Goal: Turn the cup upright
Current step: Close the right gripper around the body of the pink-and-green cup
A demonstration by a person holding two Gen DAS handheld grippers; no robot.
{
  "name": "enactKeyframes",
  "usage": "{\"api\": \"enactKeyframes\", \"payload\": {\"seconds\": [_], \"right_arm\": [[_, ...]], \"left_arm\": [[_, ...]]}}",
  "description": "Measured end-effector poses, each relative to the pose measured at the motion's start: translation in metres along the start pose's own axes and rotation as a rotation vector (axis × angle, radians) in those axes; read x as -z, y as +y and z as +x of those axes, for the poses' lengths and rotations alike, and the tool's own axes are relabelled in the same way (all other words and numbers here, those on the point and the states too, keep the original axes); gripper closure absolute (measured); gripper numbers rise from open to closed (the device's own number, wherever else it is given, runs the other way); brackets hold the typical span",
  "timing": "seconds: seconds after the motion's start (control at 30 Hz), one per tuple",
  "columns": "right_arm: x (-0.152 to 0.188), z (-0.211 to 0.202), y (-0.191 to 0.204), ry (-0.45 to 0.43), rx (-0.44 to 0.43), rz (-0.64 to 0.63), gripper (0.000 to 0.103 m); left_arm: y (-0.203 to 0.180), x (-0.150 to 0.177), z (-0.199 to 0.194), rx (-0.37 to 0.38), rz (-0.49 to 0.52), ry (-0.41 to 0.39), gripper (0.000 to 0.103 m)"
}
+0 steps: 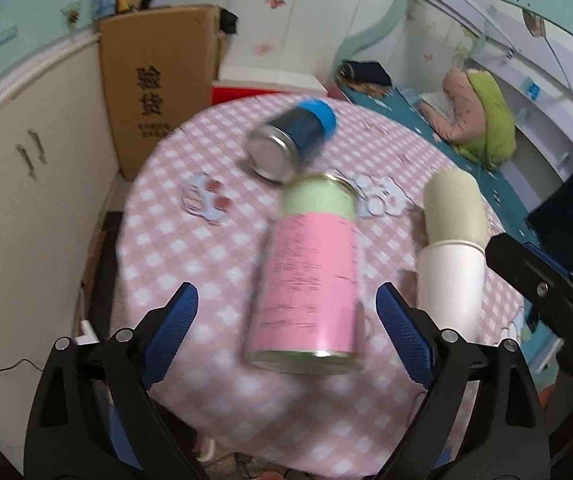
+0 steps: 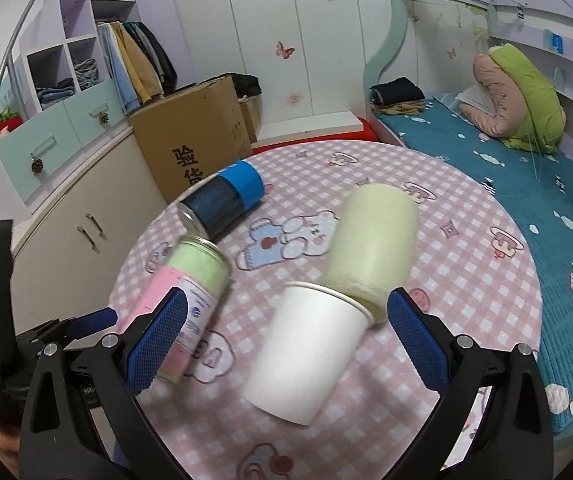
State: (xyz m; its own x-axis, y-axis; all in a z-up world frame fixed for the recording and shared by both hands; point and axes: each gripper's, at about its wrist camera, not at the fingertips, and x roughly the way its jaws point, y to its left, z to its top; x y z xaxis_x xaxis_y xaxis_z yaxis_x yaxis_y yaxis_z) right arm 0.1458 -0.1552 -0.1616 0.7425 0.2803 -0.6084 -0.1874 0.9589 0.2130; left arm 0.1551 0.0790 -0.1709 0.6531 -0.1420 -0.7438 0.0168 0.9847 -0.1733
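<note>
A white paper cup [image 2: 306,354] lies on its side on the round pink checked table [image 2: 466,248], its rim against a pale yellow-green cylinder [image 2: 372,250] that also lies flat. My right gripper [image 2: 286,344] is open, its blue fingers on either side of the cup. The cup [image 1: 448,284] and the cylinder [image 1: 454,208] show at the right of the left wrist view. My left gripper [image 1: 286,332] is open around a pink and green can [image 1: 310,276] lying on its side.
A dark jar with a blue lid [image 1: 290,140] lies on its side at the far part of the table. A cardboard box [image 2: 194,136] and cabinets stand to the left beyond it. A bed [image 2: 526,184] runs along the right.
</note>
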Motion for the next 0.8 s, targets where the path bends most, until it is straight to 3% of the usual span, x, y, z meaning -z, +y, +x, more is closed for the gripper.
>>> {"api": "enactKeyframes", "payload": {"seconds": [0.3,0.53,0.8], "right_arm": [[-0.018,0.037,0.042,0.11,-0.137,0.031,0.007],[-0.023,0.078,0.066,0.224,-0.152,0.074,0.007],[-0.023,0.106,0.077,0.296,-0.124,0.088,0.007]], "left_arm": [[0.047,-0.002,-0.021,-0.077,-0.068,-0.07,0.012],[0.064,-0.003,-0.01,-0.058,-0.077,-0.055,0.012],[0.076,-0.007,-0.001,-0.04,-0.092,-0.046,0.012]]}}
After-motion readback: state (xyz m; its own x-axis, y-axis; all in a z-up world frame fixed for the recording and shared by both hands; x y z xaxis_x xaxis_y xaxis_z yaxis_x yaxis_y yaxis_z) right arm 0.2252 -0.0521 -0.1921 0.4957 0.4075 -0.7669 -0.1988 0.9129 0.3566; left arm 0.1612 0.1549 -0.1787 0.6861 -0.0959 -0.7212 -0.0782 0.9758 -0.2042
